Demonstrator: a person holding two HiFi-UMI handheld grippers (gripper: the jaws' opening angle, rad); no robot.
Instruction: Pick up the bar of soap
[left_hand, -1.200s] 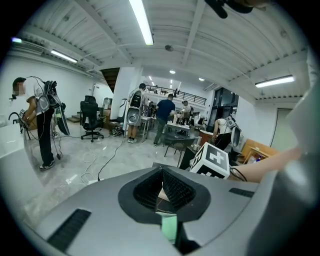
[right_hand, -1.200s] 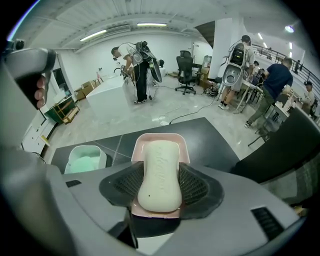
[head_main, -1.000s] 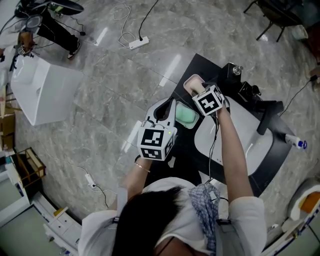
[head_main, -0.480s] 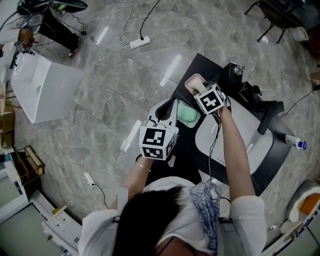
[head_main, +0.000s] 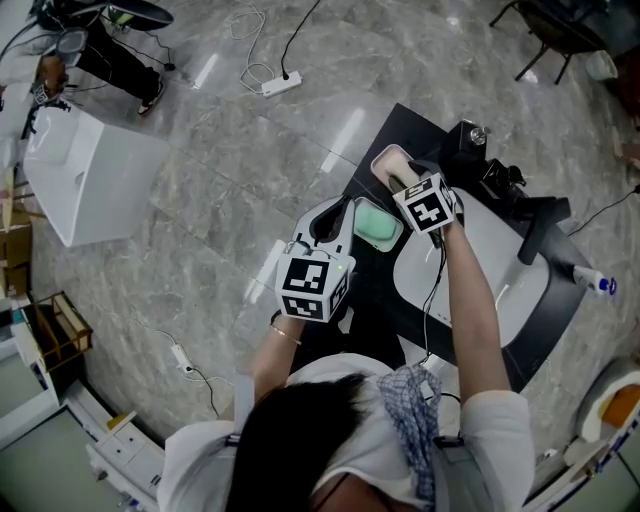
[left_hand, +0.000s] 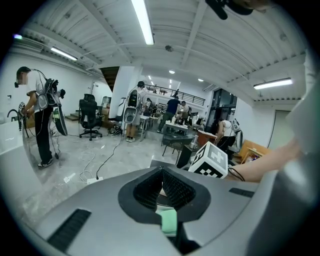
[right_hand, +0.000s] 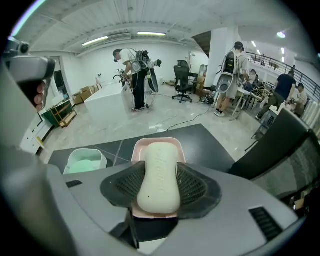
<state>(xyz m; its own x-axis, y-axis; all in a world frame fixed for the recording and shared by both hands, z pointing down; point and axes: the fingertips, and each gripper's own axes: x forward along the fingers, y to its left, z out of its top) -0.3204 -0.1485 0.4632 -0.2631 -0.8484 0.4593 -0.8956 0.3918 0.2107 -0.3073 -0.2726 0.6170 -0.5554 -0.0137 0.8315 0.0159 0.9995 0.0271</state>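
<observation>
R tongs (right_hand: 160, 186) sit astride the bar of soap (right_hand: 159, 167), which lies in the pink dish (right_hand: 160, 140) on the black table (right_hand: 212, 146). Its long axis runs straight away btwn the pads, which have just been closing & look to pinch both long sides. L tongs (left_hand: 161, 172) are pressed together, empty, farther off nr the green dish (right_hand: 85, 162).

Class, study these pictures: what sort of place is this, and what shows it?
Probably a big open lab or workshop hall with a mock bathroom counter: a white washbasin and soap in a pink dish sit among office chairs and people wearing backpack rigs.
</observation>
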